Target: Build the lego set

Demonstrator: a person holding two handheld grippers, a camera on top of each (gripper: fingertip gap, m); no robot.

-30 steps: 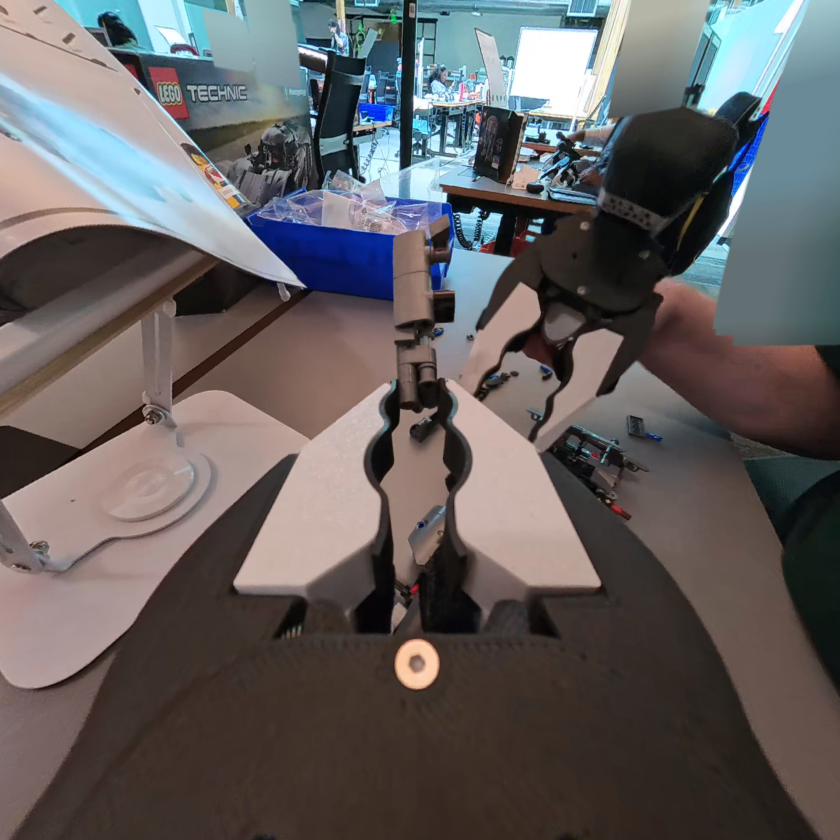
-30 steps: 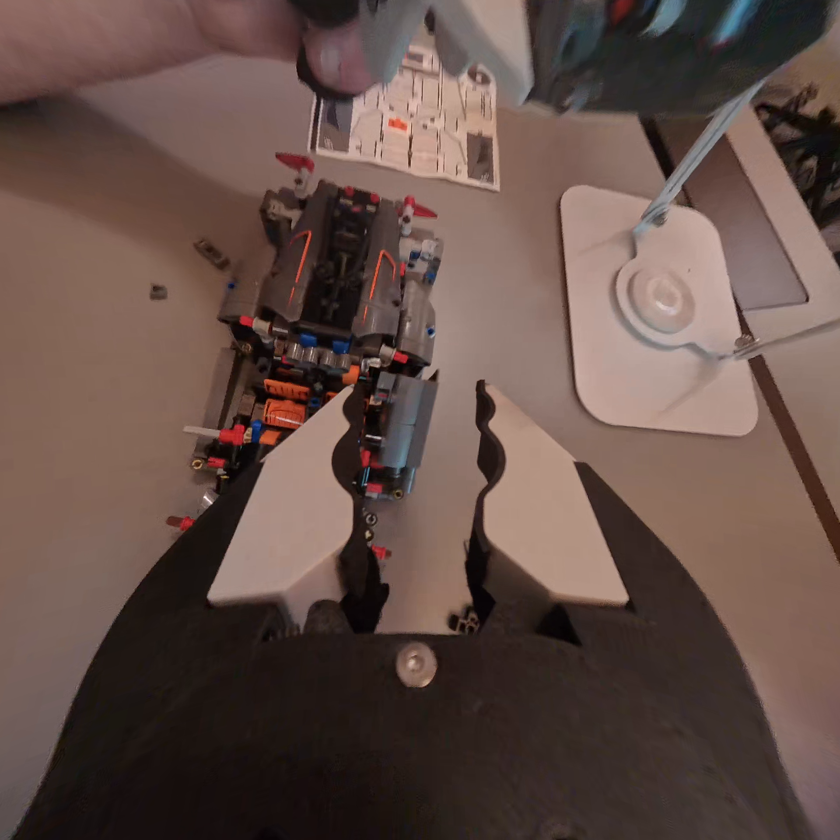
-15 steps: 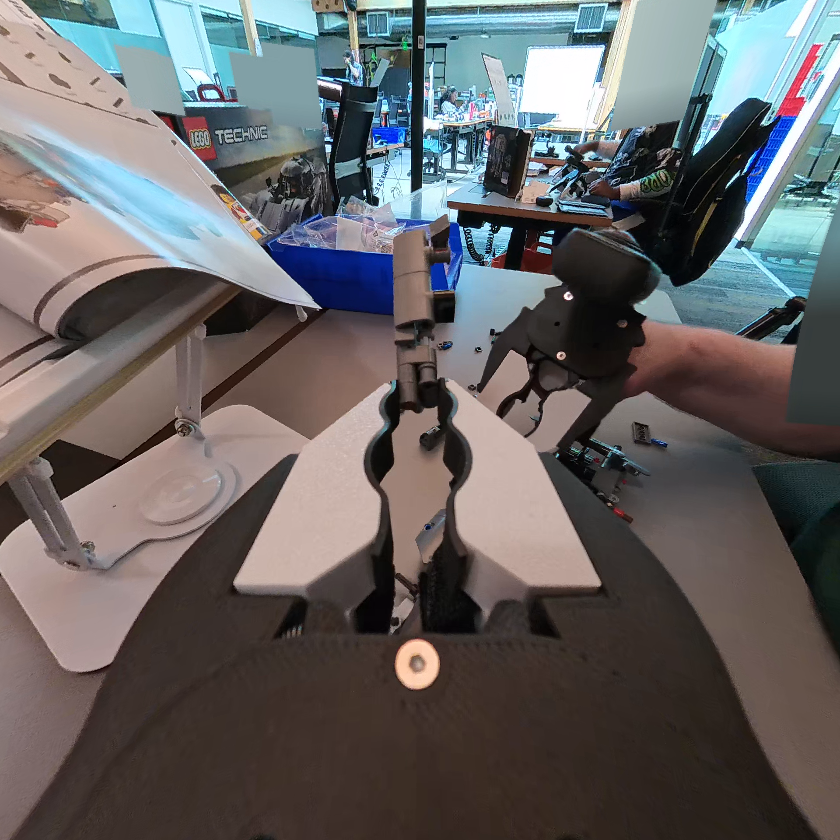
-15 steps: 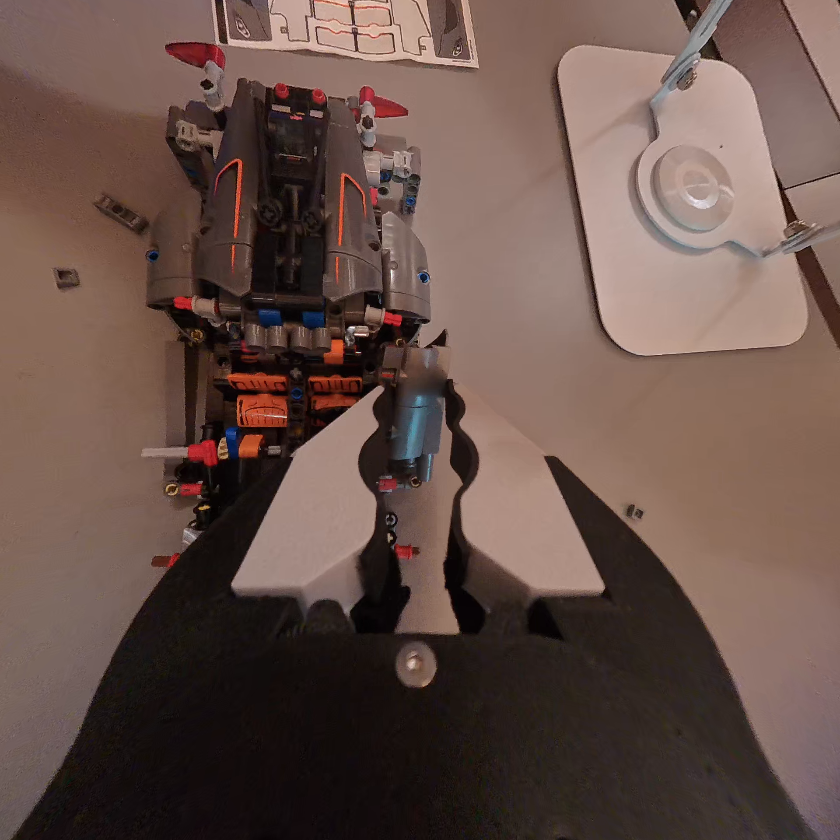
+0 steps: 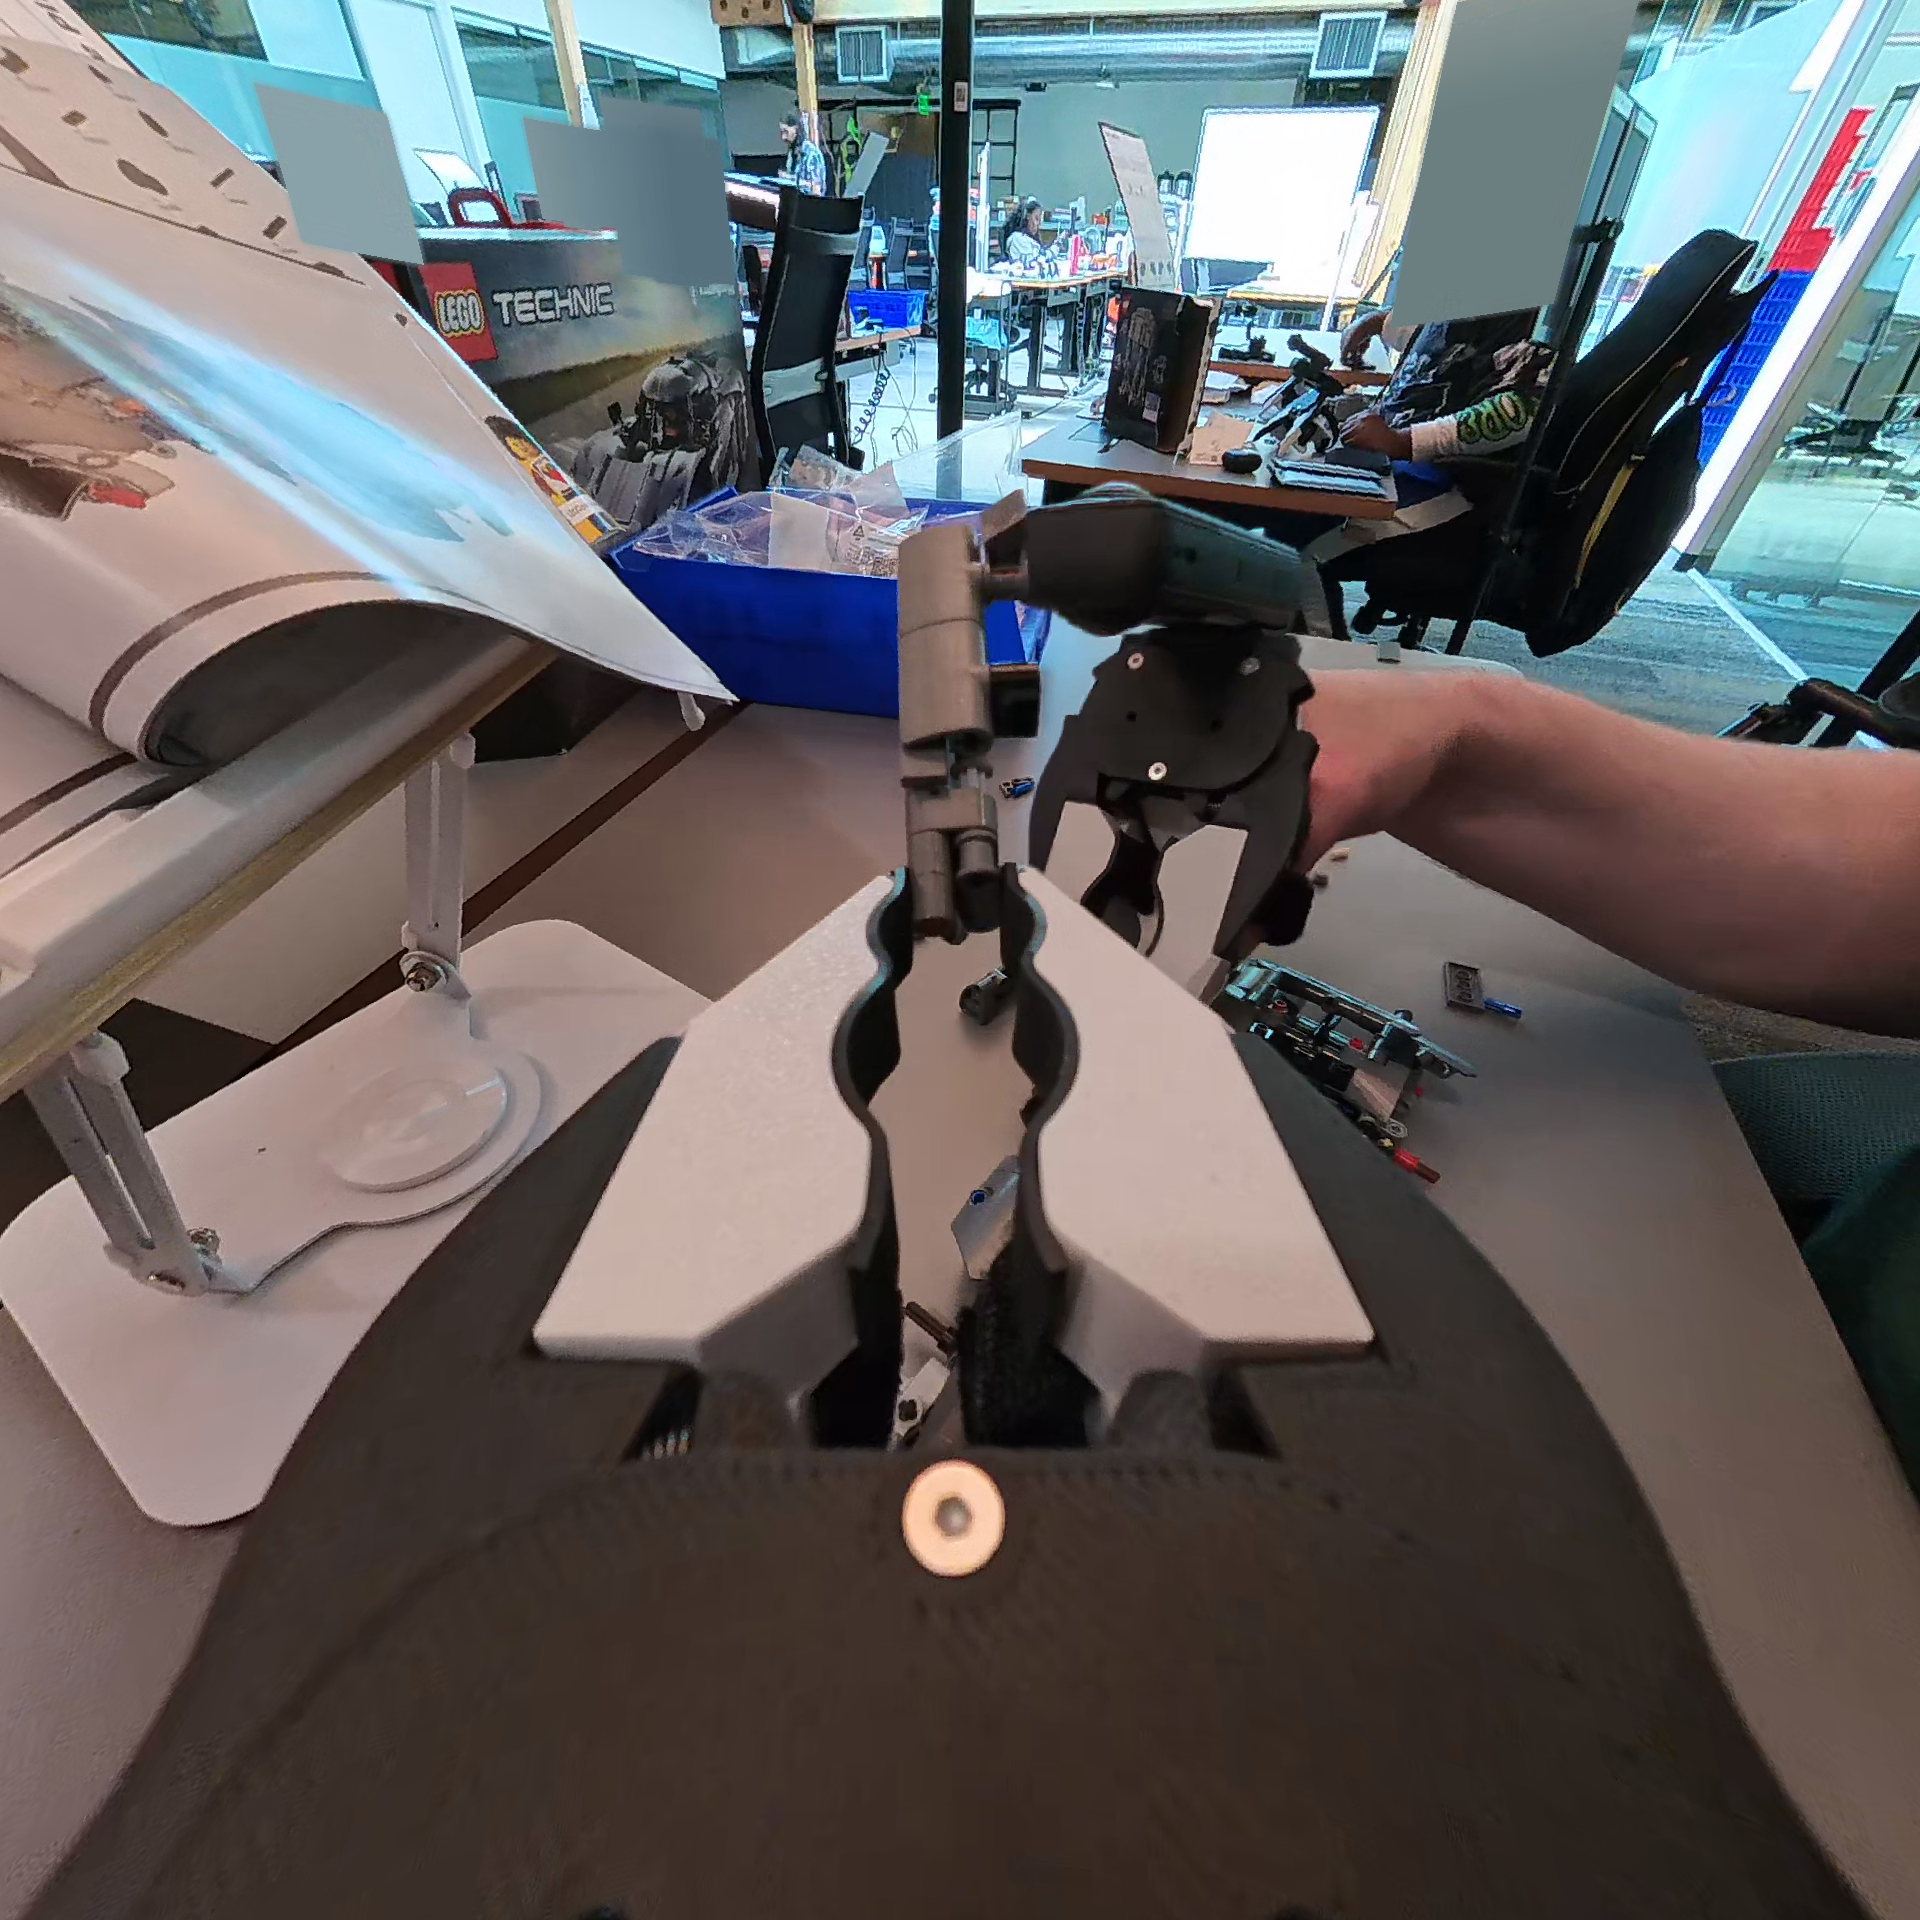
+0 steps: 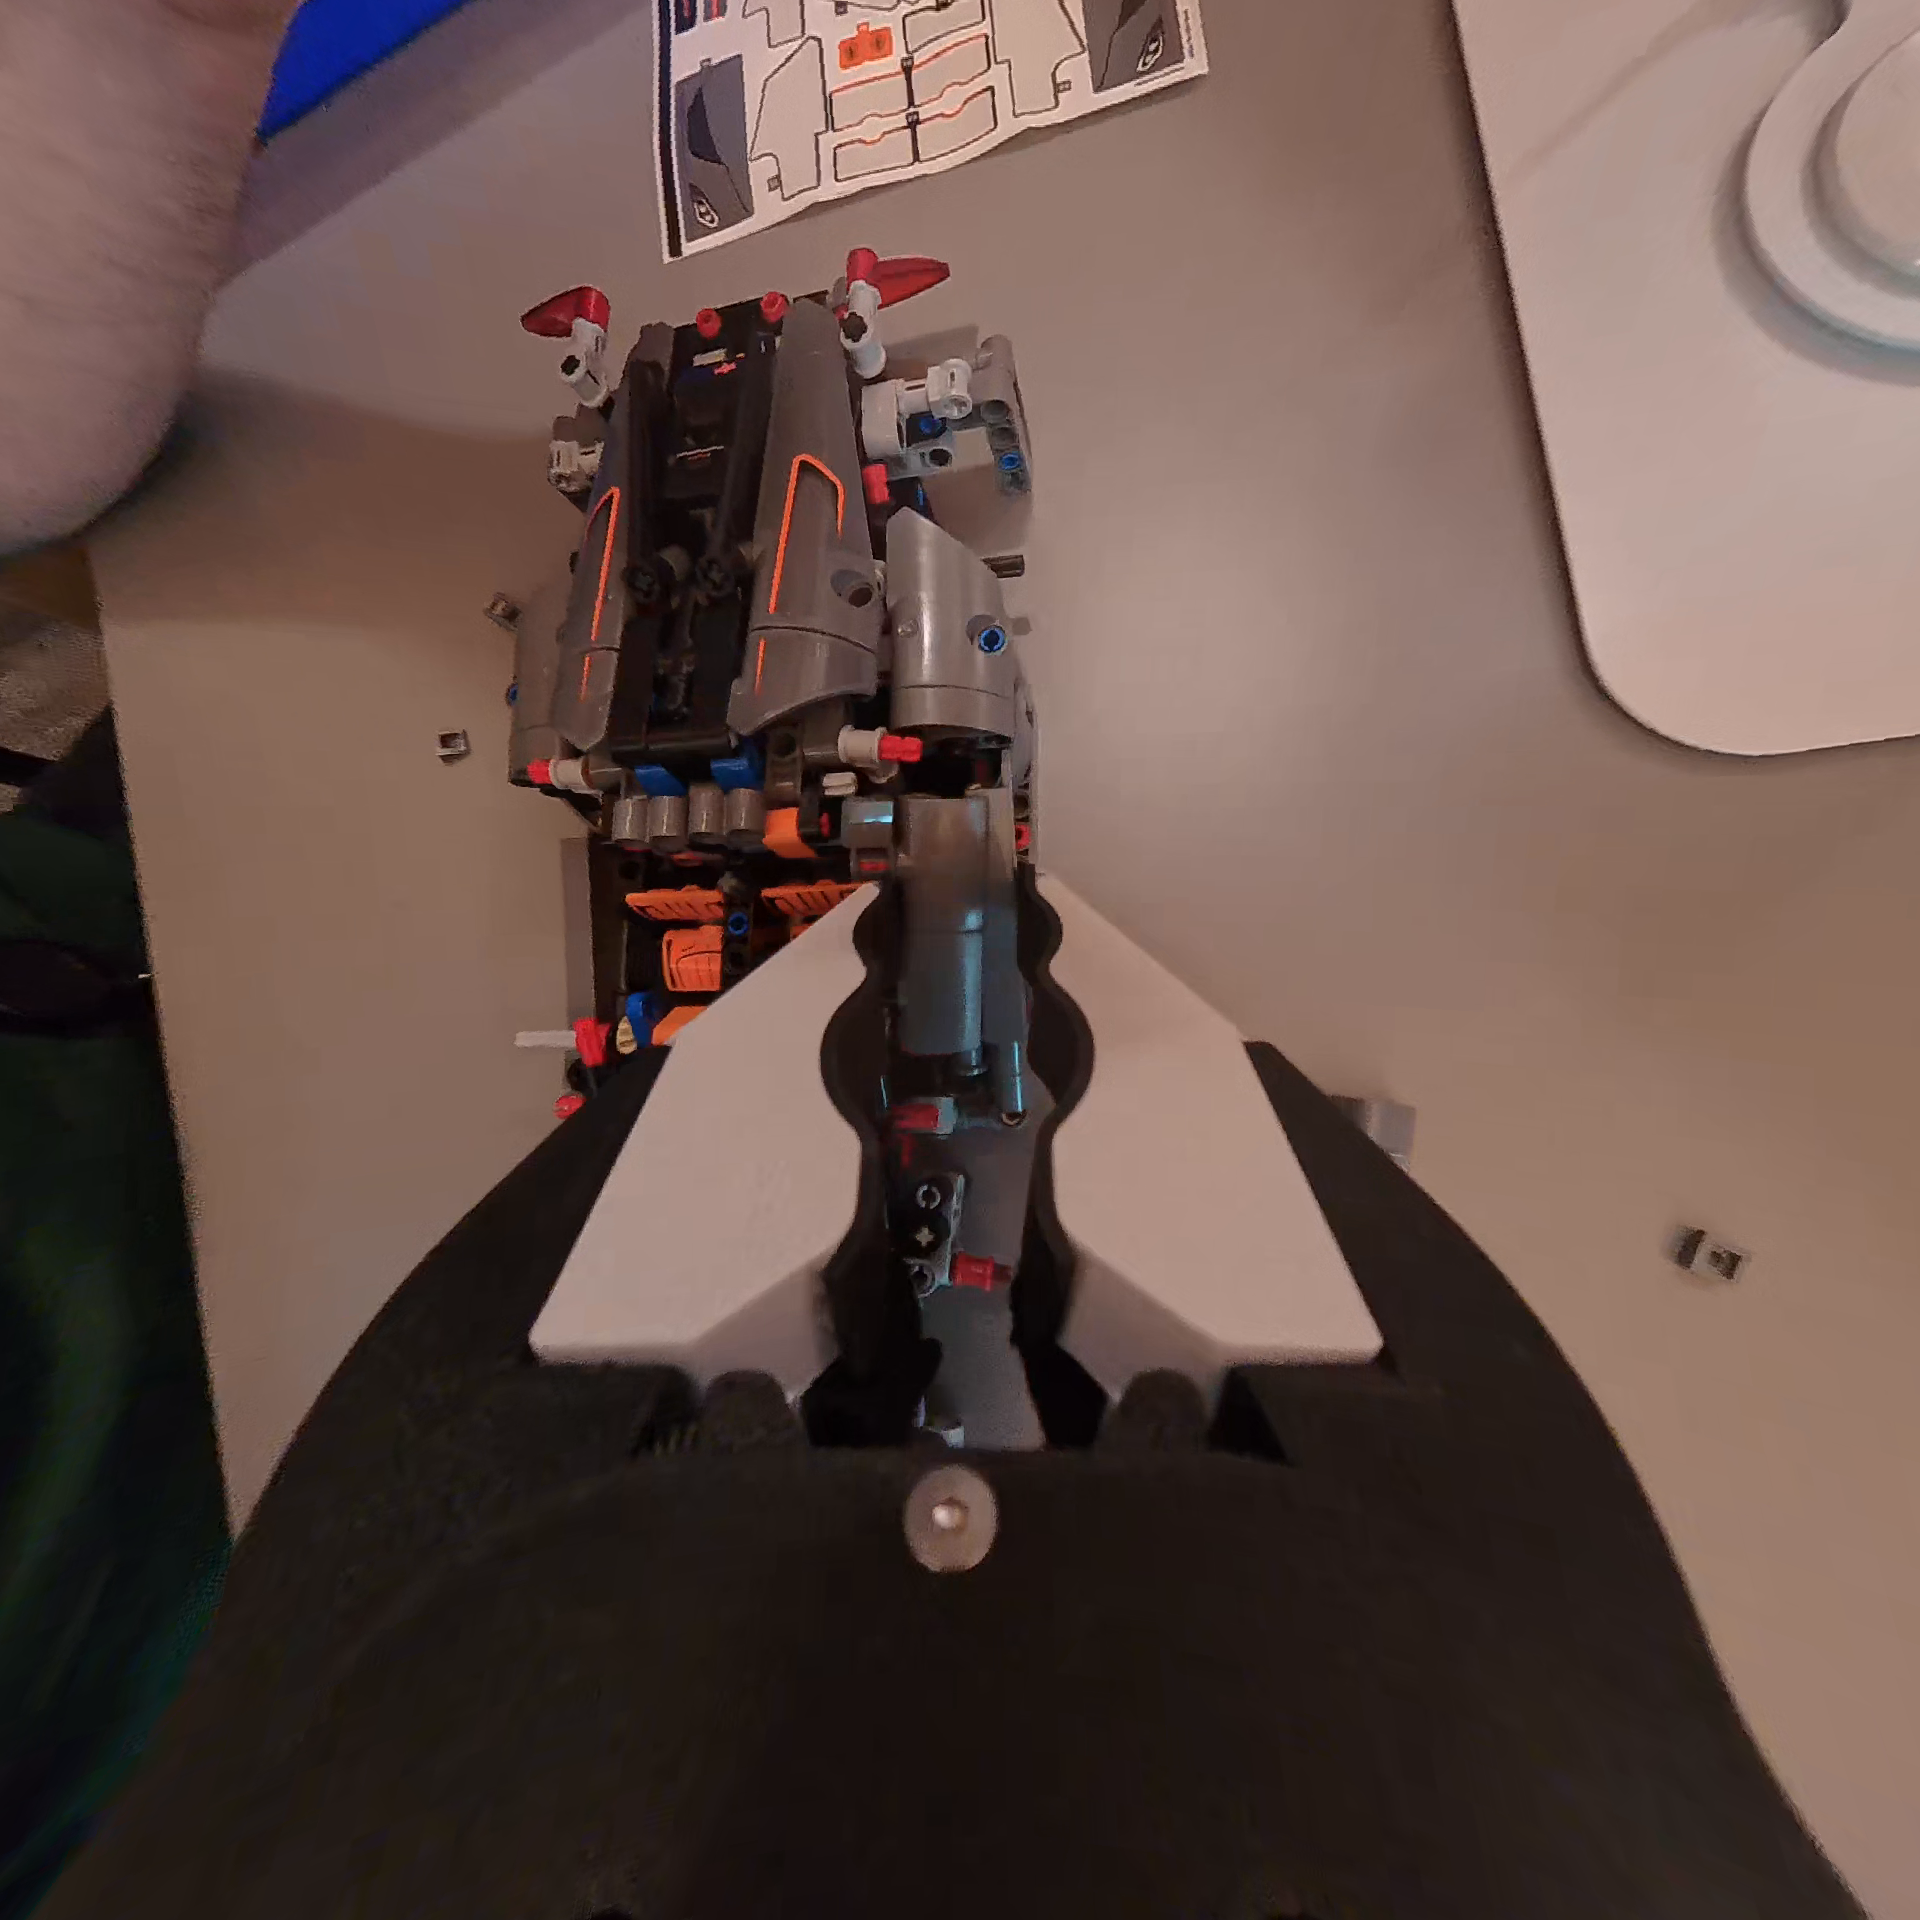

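Fingers (image 5: 1164,1091) of the left gripper (image 5: 956,904) were narrowed on the lower end of a grey sub-assembly (image 5: 940,675), which stood upright above their tips. Fingers (image 6: 1153,1101) of the right gripper (image 6: 951,904) were closed narrowly around a grey cylinder part (image 6: 951,966) on the right side of the lego model (image 6: 727,582); whether they really pressed it, I cannot tell. The model, dark grey with orange lines and red tips, lay on the grey worktop (image 6: 1299,727), at 12 o'clock from the right gripper. At 12 o'clock beyond the model lay a sticker sheet (image 6: 914,104). At 2 o'clock stood the white base of a stand (image 6: 1662,416). In the left wrist view, this stand carried an open instruction book (image 5: 260,468) at 10 o'clock, and a blue bin (image 5: 790,613) with plastic bags was at 12 o'clock.
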